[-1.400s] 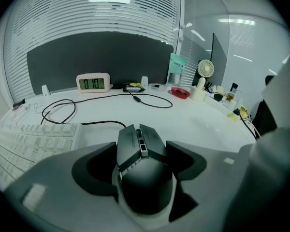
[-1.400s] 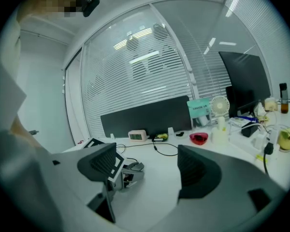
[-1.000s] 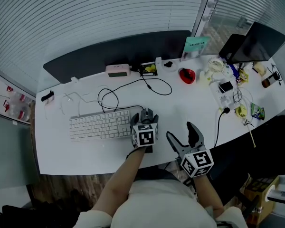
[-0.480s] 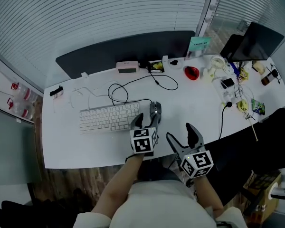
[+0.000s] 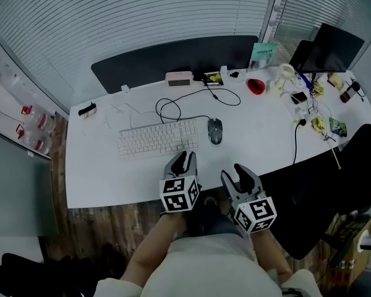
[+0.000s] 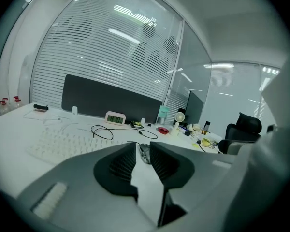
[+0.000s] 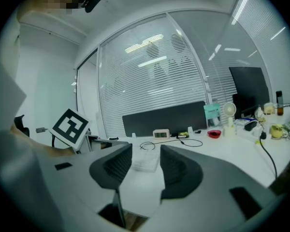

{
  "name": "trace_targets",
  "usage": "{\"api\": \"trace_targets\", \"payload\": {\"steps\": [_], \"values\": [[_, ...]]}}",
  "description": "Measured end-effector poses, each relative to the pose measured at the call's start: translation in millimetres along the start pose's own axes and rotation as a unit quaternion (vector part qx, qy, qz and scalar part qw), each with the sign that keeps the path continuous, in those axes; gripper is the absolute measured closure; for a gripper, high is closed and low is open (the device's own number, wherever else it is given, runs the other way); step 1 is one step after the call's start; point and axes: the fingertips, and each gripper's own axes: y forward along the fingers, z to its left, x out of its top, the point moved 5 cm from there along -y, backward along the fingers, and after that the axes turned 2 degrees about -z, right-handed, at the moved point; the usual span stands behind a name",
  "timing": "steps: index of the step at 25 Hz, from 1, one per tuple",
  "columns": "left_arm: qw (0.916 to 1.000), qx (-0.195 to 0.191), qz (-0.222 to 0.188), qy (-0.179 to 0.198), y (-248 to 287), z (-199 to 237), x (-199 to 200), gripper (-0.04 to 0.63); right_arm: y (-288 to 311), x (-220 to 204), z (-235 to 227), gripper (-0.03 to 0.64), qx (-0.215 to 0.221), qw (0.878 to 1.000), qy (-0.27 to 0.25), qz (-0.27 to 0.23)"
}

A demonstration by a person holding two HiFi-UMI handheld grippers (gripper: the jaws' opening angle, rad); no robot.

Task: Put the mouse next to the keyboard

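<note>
The dark mouse [image 5: 215, 130] lies on the white desk [image 5: 111, 178], just right of the white keyboard [image 5: 157, 138], with its cable running to the back. My left gripper [image 5: 184, 159] hangs over the desk's front edge, well short of the mouse. Its jaws are closing and nothing is between them. In the left gripper view the mouse [image 6: 144, 153] shows far off through the narrow gap, and the keyboard [image 6: 67, 141] is at the left. My right gripper [image 5: 238, 172] is off the front edge, also closing on nothing, pointing at the keyboard [image 7: 146, 162].
A pink clock [image 5: 179, 78], a looped black cable [image 5: 185, 104] and a red bowl [image 5: 256, 86] sit at the back before a dark partition [image 5: 173, 57]. A monitor [image 5: 331, 45] and small clutter [image 5: 312, 113] fill the right end. A black chair [image 5: 352, 166] stands right.
My left gripper has let go of the mouse and drawn back to the desk's front edge. Both grippers' jaws have narrowed. The mouse stays beside the keyboard.
</note>
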Motion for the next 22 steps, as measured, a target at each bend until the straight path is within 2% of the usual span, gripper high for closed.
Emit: {"api": "trace_targets", "payload": {"steps": [9,17,22], "values": [[0.9994,0.004,-0.016,0.032,-100,18,-17,0.57,-39,-10,60,0.55,-0.01,1.0,-0.022,-0.006],[0.9997,-0.007,-0.006,0.021,-177,34,-39,0.583,-66,-22,113,0.609,0.002,0.999,-0.039,-0.004],[0.9998,-0.009,-0.012,0.012,-217,42,-46,0.583,-80,-29,140,0.614,0.013,0.999,-0.042,-0.005]]}}
